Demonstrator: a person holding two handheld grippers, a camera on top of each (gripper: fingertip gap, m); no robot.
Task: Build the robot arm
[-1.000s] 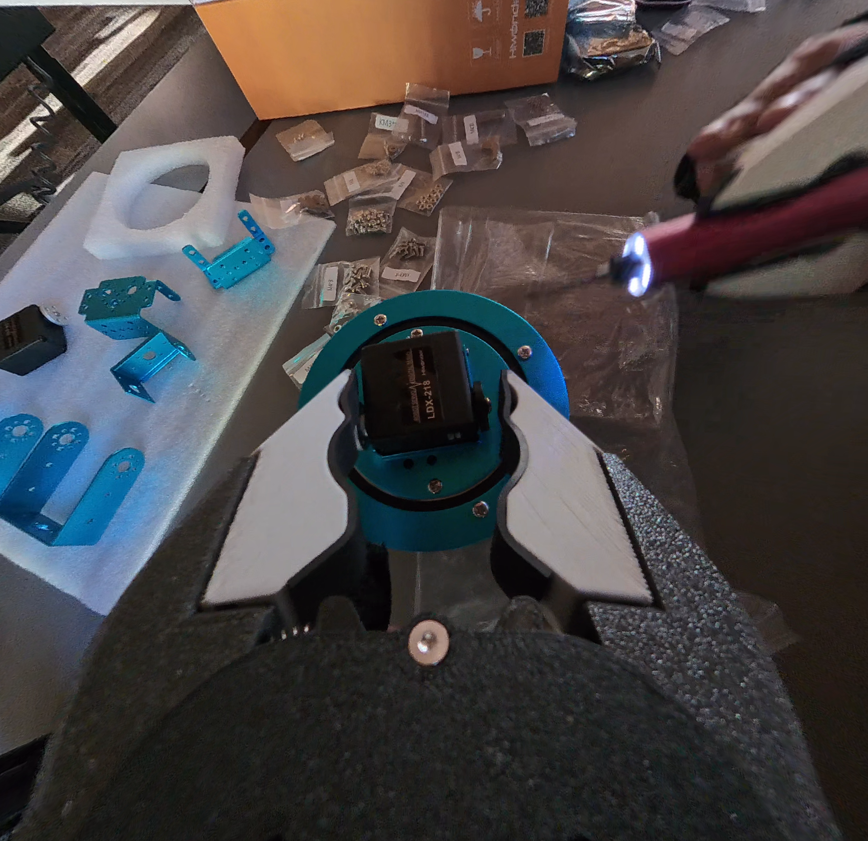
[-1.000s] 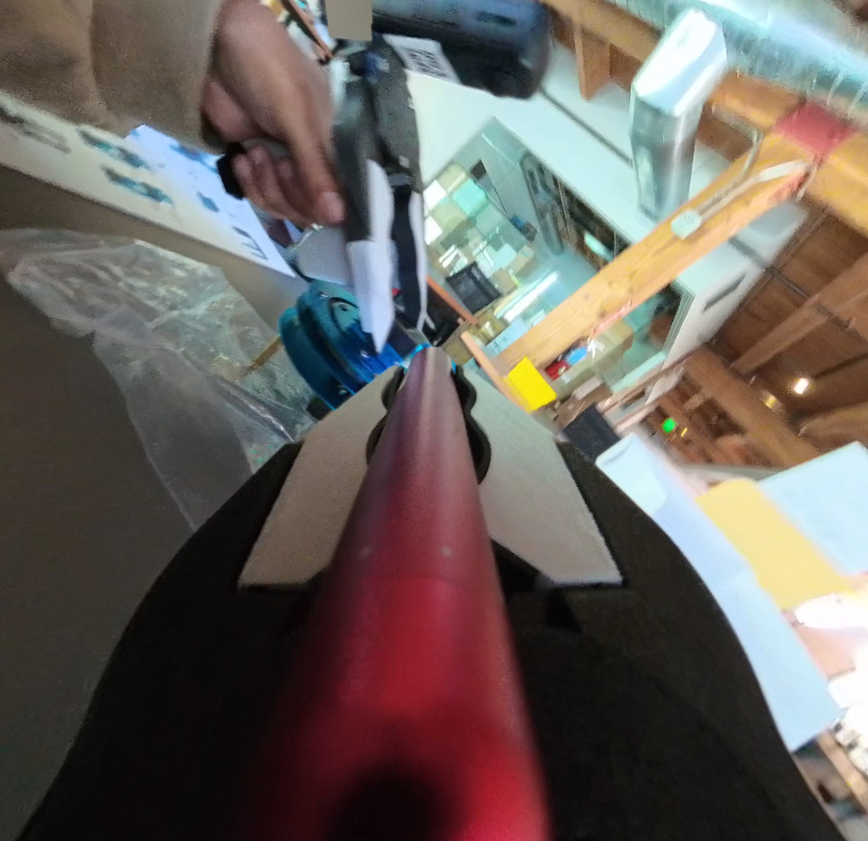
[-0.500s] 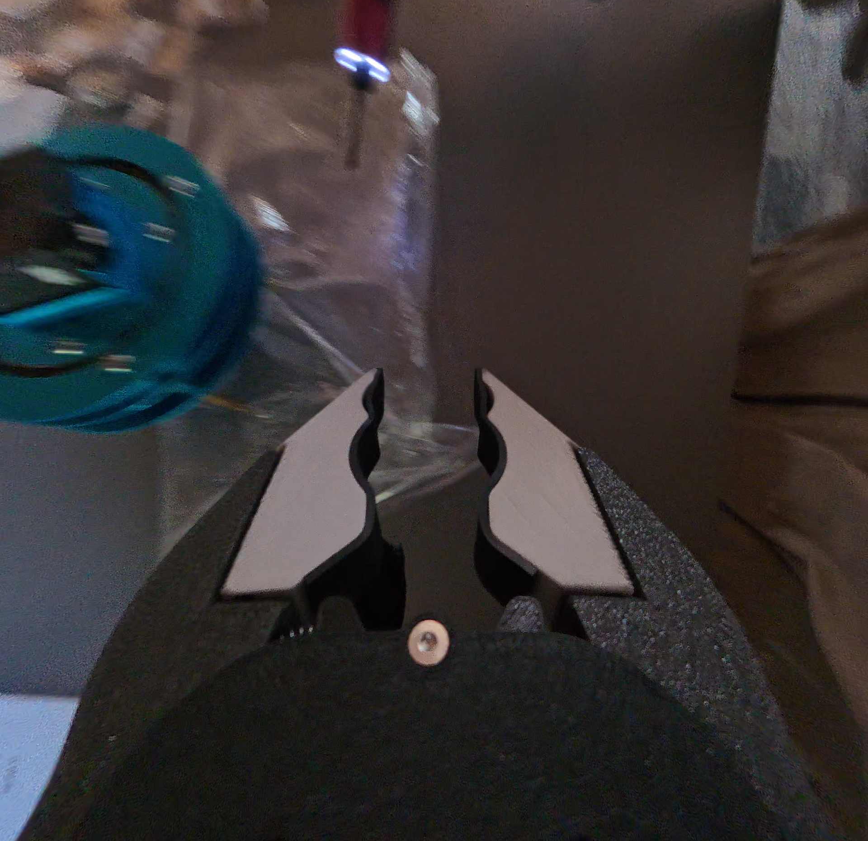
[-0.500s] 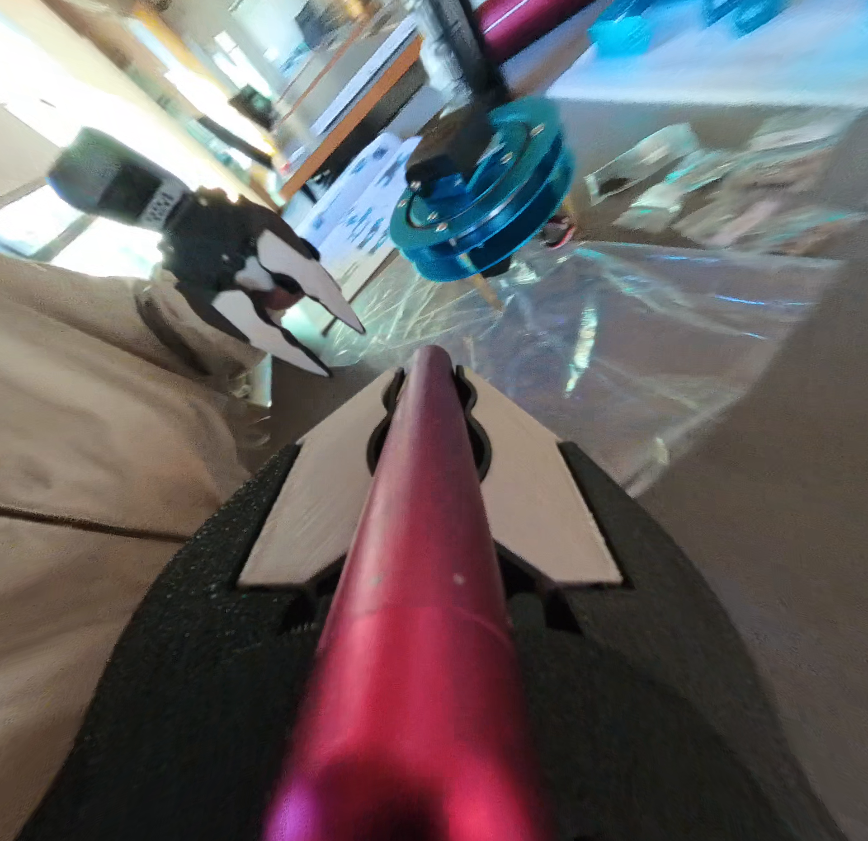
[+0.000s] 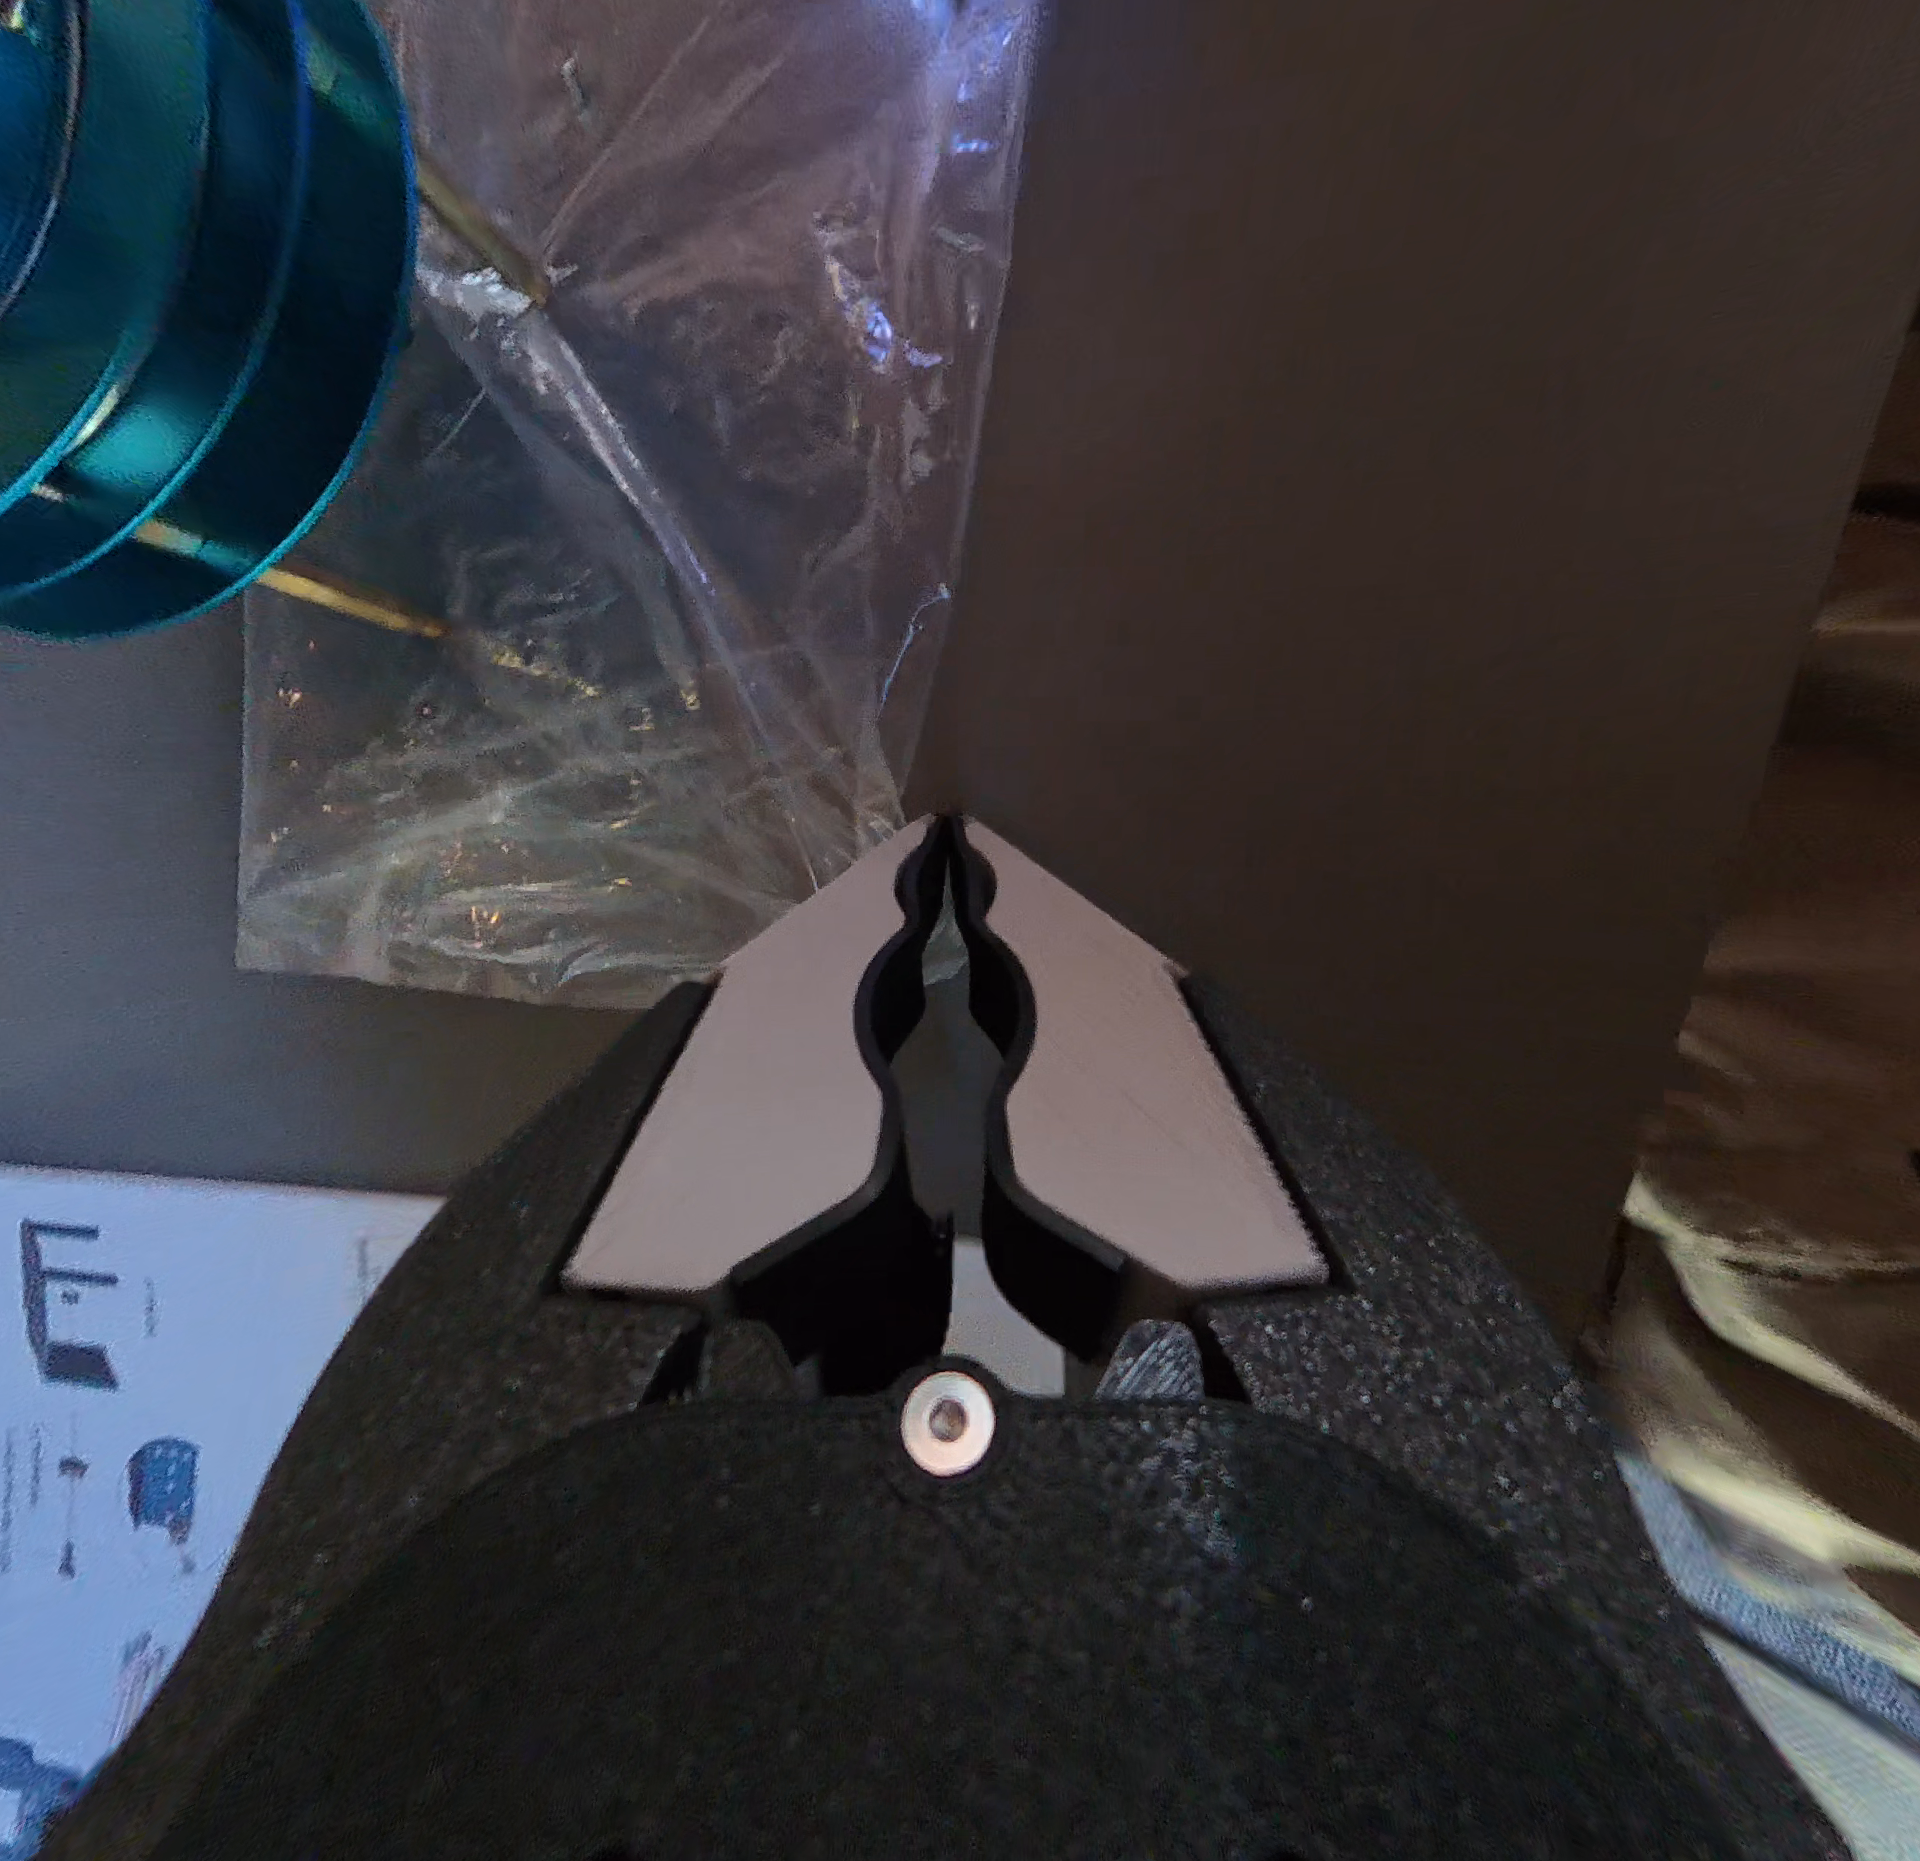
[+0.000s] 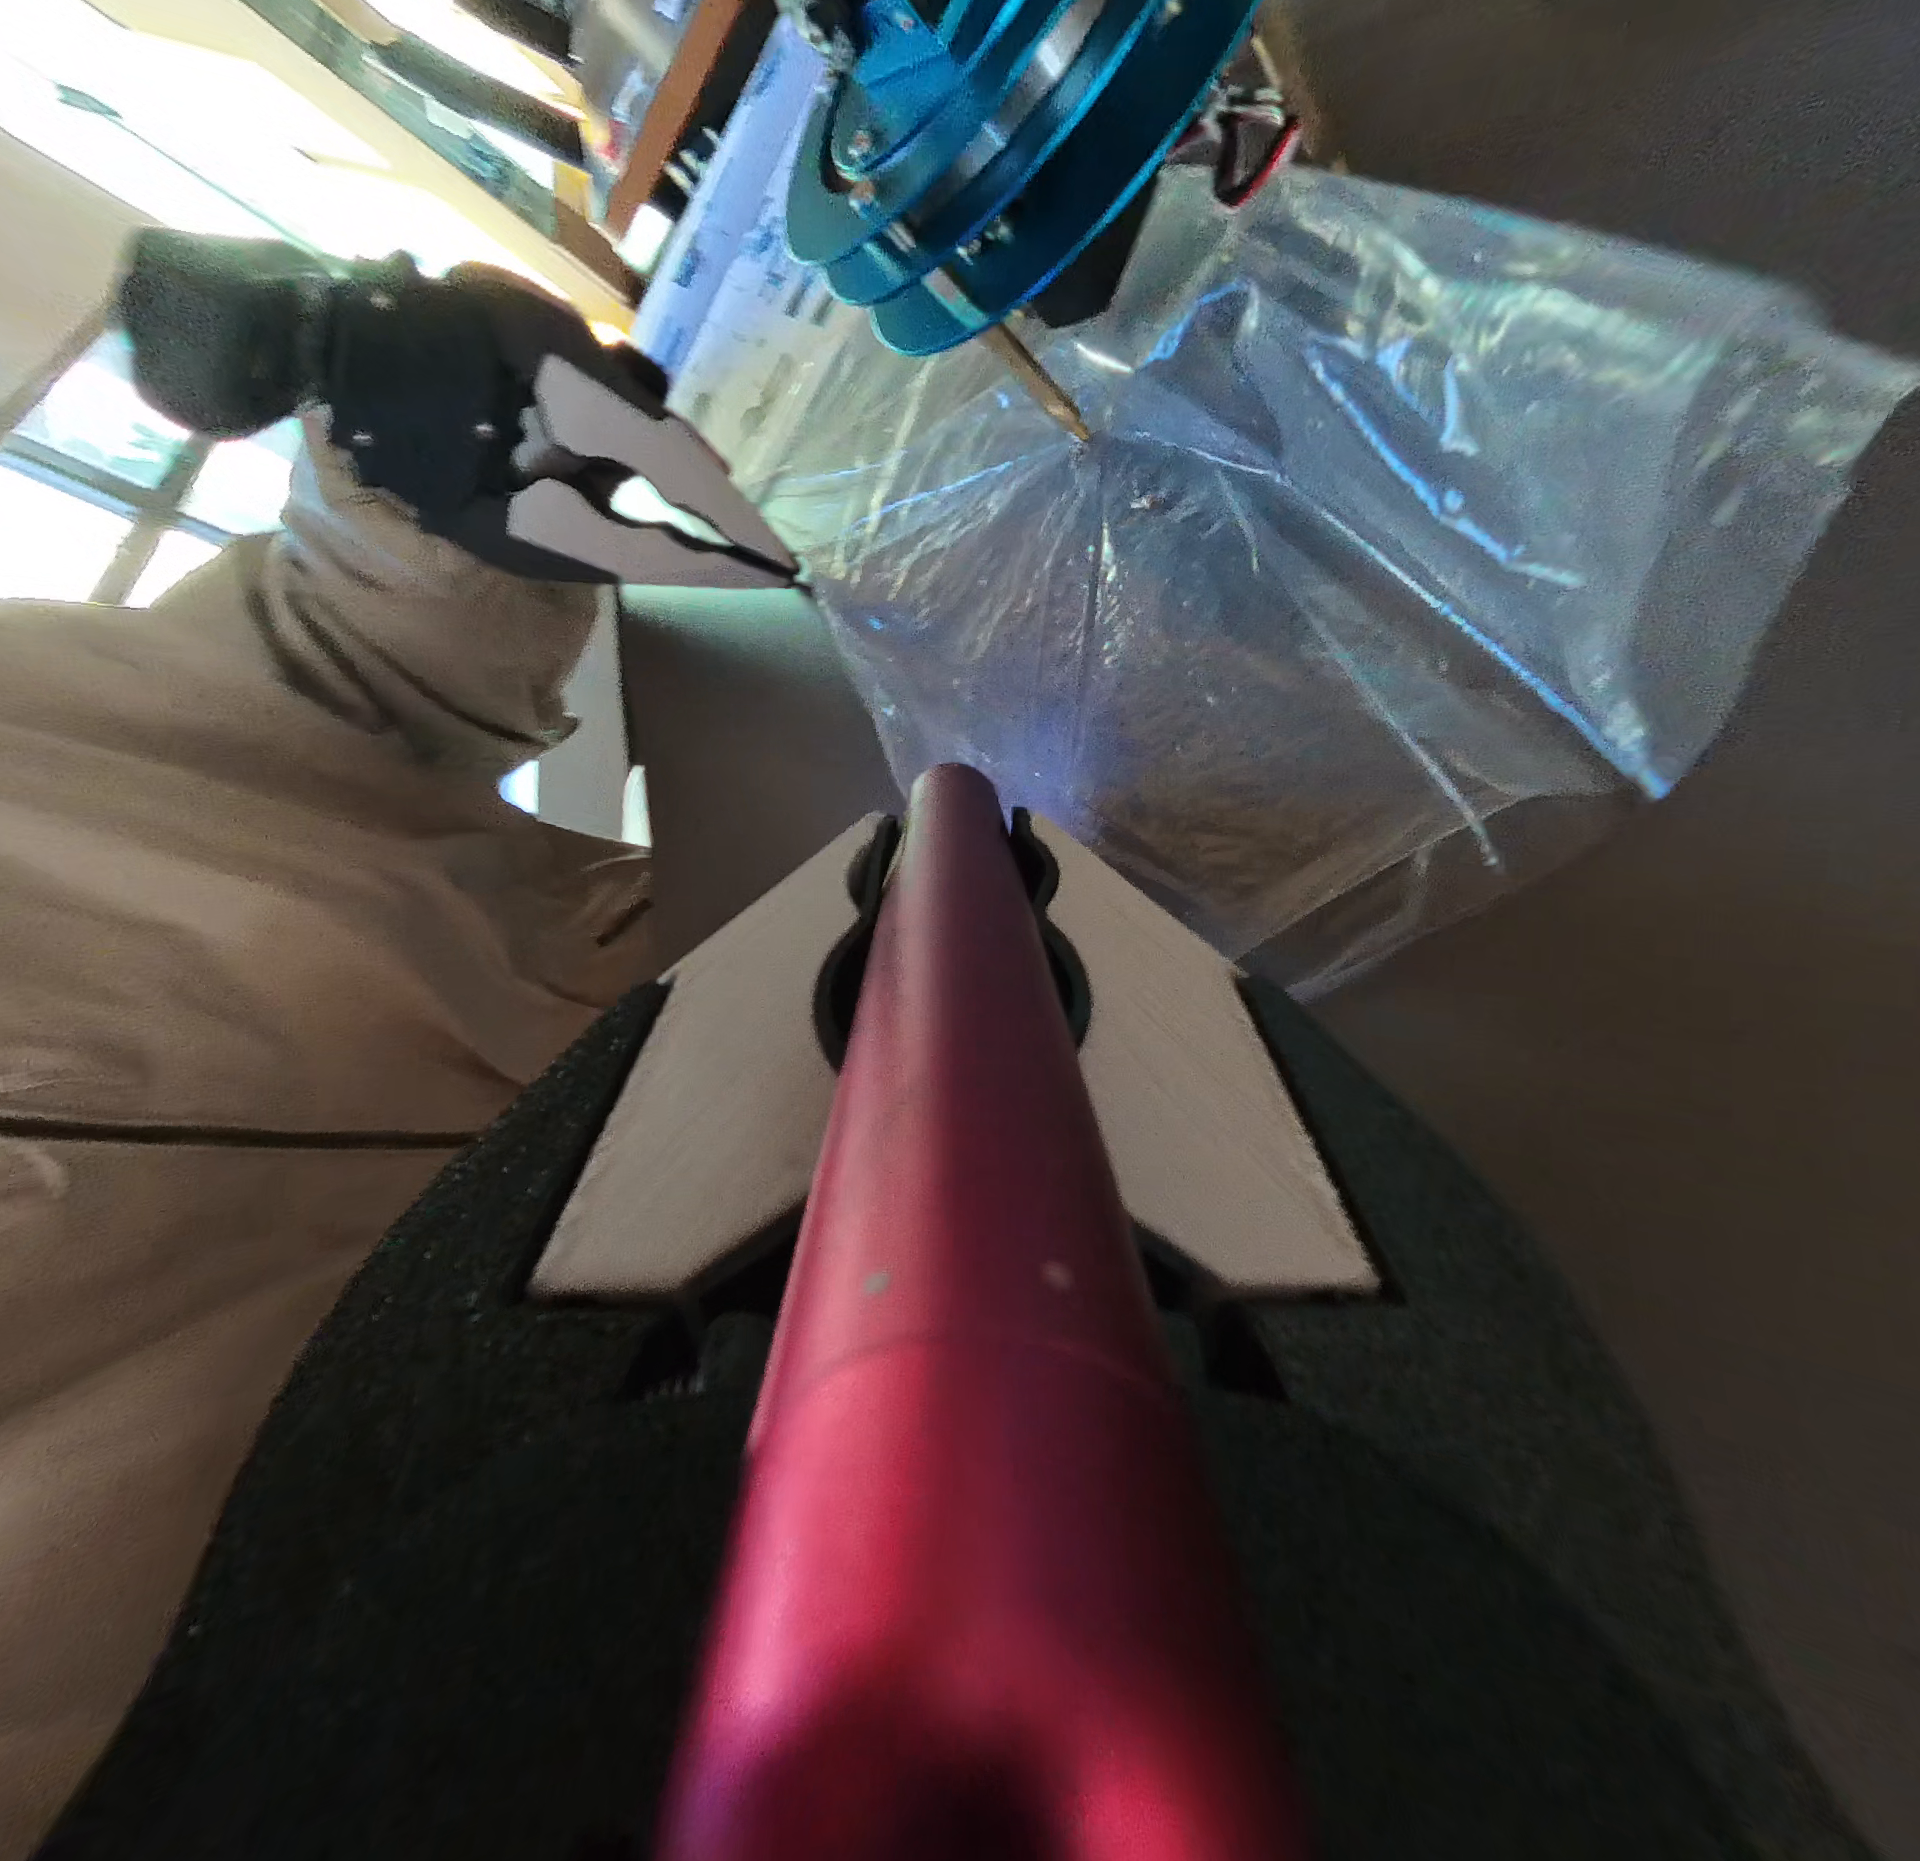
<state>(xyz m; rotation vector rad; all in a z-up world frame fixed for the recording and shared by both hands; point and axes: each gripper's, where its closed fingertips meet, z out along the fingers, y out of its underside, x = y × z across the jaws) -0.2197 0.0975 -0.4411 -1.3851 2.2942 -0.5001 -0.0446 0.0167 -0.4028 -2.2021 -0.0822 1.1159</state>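
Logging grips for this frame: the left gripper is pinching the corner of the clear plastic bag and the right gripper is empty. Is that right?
Not quite. The left gripper does pinch the clear plastic bag at its corner, but the right gripper is not empty: the right wrist view shows it shut on a red screwdriver.

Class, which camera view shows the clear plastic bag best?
The right wrist view: the clear plastic bag shows almost whole, with the left claw pinching its corner. The left wrist view shows only part of the bag, running off the top edge behind the blue round assembly.
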